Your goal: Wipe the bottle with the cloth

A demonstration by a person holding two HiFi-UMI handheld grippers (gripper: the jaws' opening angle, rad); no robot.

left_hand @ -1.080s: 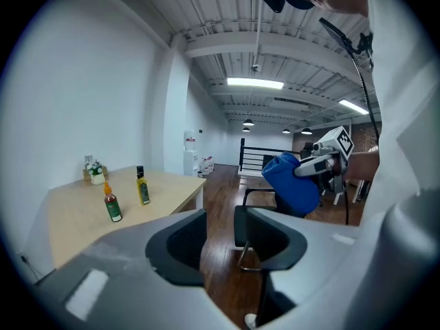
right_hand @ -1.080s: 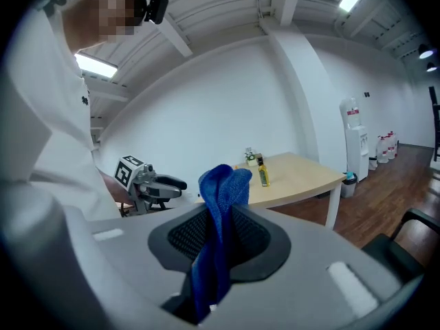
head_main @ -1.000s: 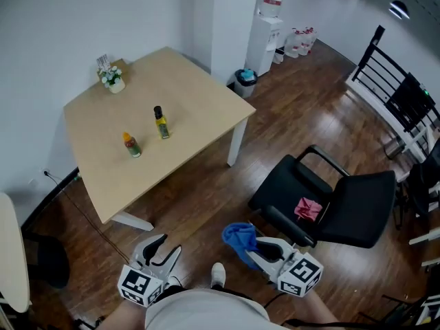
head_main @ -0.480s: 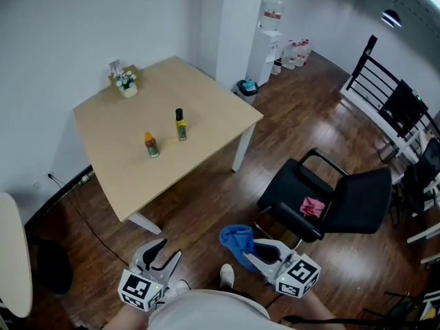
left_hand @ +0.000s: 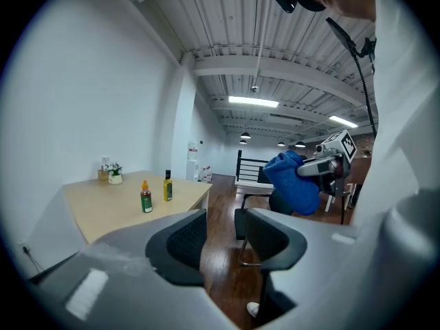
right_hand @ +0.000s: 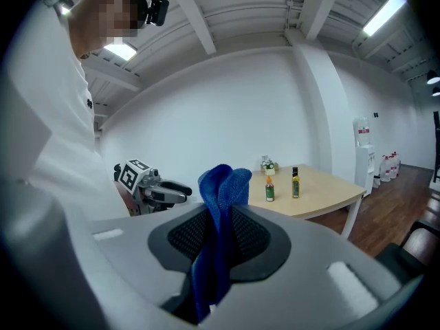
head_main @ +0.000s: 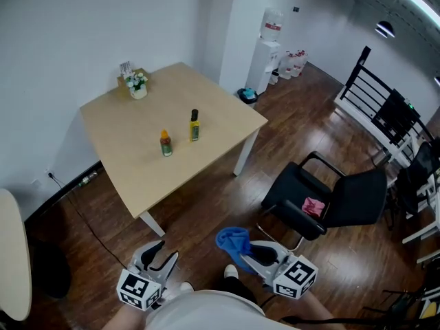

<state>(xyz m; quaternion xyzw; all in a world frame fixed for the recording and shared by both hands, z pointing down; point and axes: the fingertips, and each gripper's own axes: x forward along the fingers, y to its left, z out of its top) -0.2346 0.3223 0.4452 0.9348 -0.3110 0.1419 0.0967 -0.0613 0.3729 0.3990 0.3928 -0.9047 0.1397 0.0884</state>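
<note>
- Left gripper: jaws apart, nothing between them. It is held low at near left and points toward the table.
- Right gripper: jaws clamped on the blue cloth, which bunches above the pads and hangs below them.
- Two bottles stand upright mid-table, well apart from both grippers. The yellow bottle with a black cap is at right, the orange-capped bottle near it at left.
- Black chair stands at right.
</note>
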